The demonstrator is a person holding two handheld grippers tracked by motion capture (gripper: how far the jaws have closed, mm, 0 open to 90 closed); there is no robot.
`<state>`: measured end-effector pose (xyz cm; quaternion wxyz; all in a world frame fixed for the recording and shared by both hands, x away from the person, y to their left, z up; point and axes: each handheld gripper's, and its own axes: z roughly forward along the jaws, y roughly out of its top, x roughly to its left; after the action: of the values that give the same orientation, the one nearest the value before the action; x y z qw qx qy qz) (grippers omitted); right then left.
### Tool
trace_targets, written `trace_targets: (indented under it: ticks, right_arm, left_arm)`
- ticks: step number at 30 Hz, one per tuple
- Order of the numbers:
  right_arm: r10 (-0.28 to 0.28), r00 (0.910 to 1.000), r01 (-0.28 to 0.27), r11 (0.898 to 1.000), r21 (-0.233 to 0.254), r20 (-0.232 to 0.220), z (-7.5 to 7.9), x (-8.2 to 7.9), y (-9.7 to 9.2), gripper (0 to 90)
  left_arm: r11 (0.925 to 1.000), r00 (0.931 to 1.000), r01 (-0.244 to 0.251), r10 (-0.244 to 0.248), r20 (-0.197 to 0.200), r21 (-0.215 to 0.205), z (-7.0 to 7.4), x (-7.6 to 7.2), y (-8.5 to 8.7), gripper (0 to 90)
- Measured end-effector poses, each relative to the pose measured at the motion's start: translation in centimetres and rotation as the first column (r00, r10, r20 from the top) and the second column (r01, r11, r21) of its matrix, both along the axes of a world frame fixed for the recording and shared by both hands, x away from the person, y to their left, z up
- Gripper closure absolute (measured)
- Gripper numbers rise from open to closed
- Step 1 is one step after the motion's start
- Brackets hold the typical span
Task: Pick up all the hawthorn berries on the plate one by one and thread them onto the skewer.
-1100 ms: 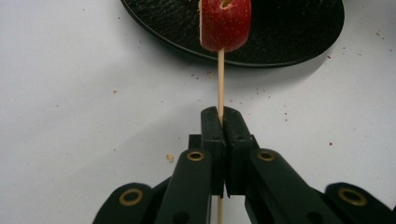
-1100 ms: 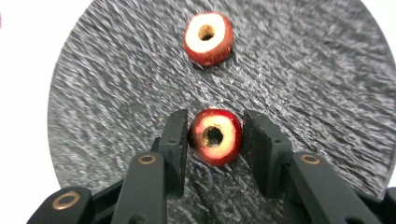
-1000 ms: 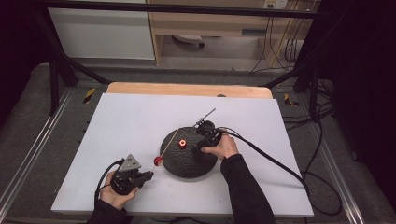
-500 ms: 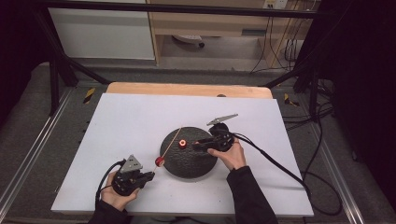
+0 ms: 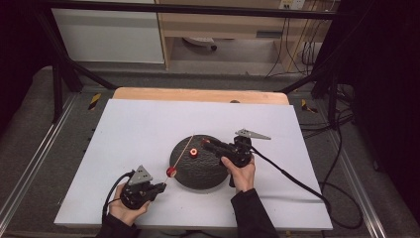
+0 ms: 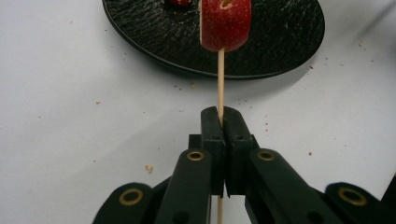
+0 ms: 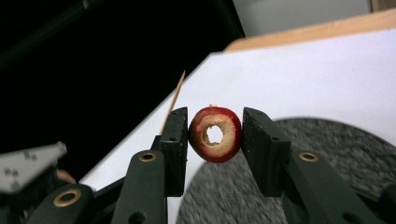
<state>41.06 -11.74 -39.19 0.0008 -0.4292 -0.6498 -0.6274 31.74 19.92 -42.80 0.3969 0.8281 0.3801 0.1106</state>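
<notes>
My left gripper (image 5: 161, 186) (image 6: 221, 119), at the table's near left, is shut on a thin wooden skewer (image 5: 185, 148) (image 6: 220, 79). A red fruit slice (image 5: 171, 171) (image 6: 225, 23) is threaded on the skewer near the black plate's rim. The skewer slants up over the round black plate (image 5: 198, 171) (image 6: 280, 37). My right gripper (image 5: 205, 143) (image 7: 214, 126) hovers over the plate's far right part, shut on a red ring-shaped fruit slice (image 7: 215, 134) with a hole through its middle. Another red slice (image 5: 193, 152) lies on the plate. The skewer's point (image 7: 173, 100) shows just left of my right jaws.
A white mat (image 5: 138, 129) covers the wooden table (image 5: 198, 95). Cables trail off the right side (image 5: 297, 178). Shelving and dark frame bars stand beyond the far edge. Crumbs dot the mat around the plate.
My right gripper has drawn back to the right and turned, lifting off the plate with a ring slice in its jaws. The left gripper and skewer have hardly moved.
</notes>
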Motion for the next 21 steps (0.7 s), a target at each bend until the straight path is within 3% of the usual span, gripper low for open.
trace_targets:
  ticks: [3,9,15,21]
  right_arm:
    - [-0.047,0.9987,0.046,0.997,0.056,0.022,-0.2,0.1,0.0,62.4]
    - [-0.115,0.9921,0.106,0.983,0.15,0.05,-0.3,0.1,0.1,62.5]
    - [-0.189,0.9796,0.167,0.956,0.241,0.07,-0.3,0.3,0.3,62.6]
    - [-0.22,0.9733,0.19,0.932,0.307,0.066,-0.3,0.4,0.3,62.7]
  left_arm:
    - [0.9998,0.9999,-0.012,0.012,-0.004,-0.016,0.0,-0.1,-0.1,88.7]
    - [0.9986,0.9994,-0.031,0.03,-0.014,-0.042,-0.1,-0.4,-0.7,88.7]
    - [0.9957,0.9987,-0.051,0.051,-0.006,-0.077,-0.2,-1.0,-1.7,88.7]
    - [0.9928,0.9977,-0.067,0.067,0.004,-0.1,-0.4,-1.4,-3.1,88.7]
